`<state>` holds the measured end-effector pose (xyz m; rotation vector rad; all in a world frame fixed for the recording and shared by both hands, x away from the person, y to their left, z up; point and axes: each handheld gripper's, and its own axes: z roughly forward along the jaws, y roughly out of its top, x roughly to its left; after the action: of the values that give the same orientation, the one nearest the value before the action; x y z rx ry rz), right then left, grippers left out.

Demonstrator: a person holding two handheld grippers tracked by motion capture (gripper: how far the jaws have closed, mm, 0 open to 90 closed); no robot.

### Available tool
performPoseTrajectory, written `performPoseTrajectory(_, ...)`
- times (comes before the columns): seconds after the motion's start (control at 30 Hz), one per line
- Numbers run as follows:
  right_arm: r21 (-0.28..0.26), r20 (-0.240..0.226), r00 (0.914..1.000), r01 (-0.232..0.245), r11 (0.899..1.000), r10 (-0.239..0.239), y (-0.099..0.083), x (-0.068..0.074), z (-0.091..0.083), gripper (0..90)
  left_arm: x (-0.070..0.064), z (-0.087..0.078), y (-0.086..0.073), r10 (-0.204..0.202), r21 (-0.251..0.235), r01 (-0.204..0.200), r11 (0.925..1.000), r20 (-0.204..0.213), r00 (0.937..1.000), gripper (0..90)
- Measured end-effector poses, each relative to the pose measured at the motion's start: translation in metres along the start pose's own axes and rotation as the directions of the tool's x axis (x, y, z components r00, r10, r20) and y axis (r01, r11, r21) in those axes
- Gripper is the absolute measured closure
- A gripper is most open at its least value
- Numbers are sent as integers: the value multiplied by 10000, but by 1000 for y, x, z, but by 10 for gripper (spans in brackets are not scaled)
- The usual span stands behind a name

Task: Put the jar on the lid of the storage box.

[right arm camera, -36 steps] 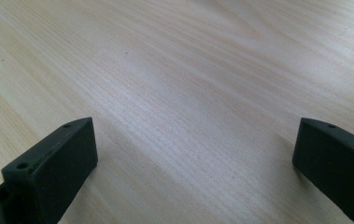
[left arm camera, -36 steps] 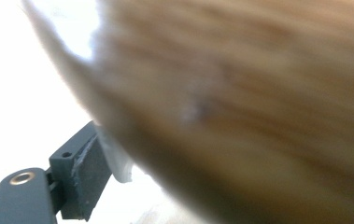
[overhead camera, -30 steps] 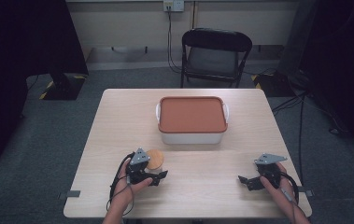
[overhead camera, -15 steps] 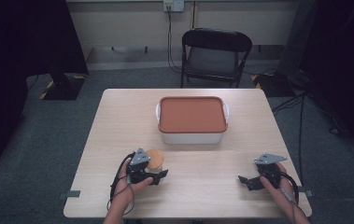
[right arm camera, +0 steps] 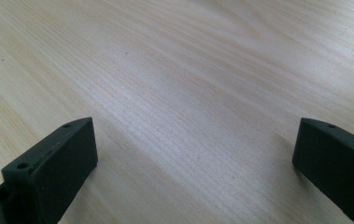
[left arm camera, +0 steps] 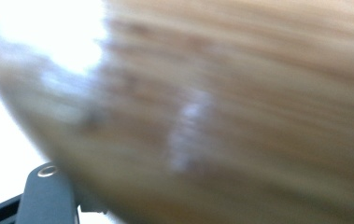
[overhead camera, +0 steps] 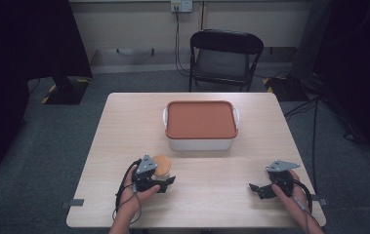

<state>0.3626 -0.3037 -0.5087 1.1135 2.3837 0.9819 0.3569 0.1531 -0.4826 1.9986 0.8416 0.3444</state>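
Left gripper (overhead camera: 165, 180) is sitting near the desk's (overhead camera: 124, 126) front edge, left of centre, with the person's left hand (overhead camera: 133, 197) wrapped around it. A round wooden disc (overhead camera: 159, 165) is lying right against its jaw end on the far side; from the high view I cannot tell whether the jaws are pinching it or just resting beside it. Left gripper view is showing blurred wood grain (left arm camera: 240, 93) pressed close to the lens with one black jaw piece poking up at the bottom left, so the disc is touching or nearly touching that gripper, but how far the jaws are standing apart is not readable.

Right gripper (right arm camera: 193, 154) is resting near the front right corner of the desk, held by the right hand (overhead camera: 295, 195). Its jaws are standing wide apart, nothing between them, bare desk surface showing under the gap in the right gripper view. In the high view its jaws are pointing left, toward the desk's middle.

White container (overhead camera: 201, 141) with an orange-brown lid (overhead camera: 201, 119) is sitting at the desk's centre, toward the far edge, lid on, well apart from both grippers. Black chair (overhead camera: 224, 56) is standing beyond the far edge.
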Motion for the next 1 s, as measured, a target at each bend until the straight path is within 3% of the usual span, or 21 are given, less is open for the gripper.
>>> performPoseTrajectory(1.0,-1,0,10000,1,10000,-1,0,0,0,0,-5,1,12,262,377,-275,9989,341,9991,250)
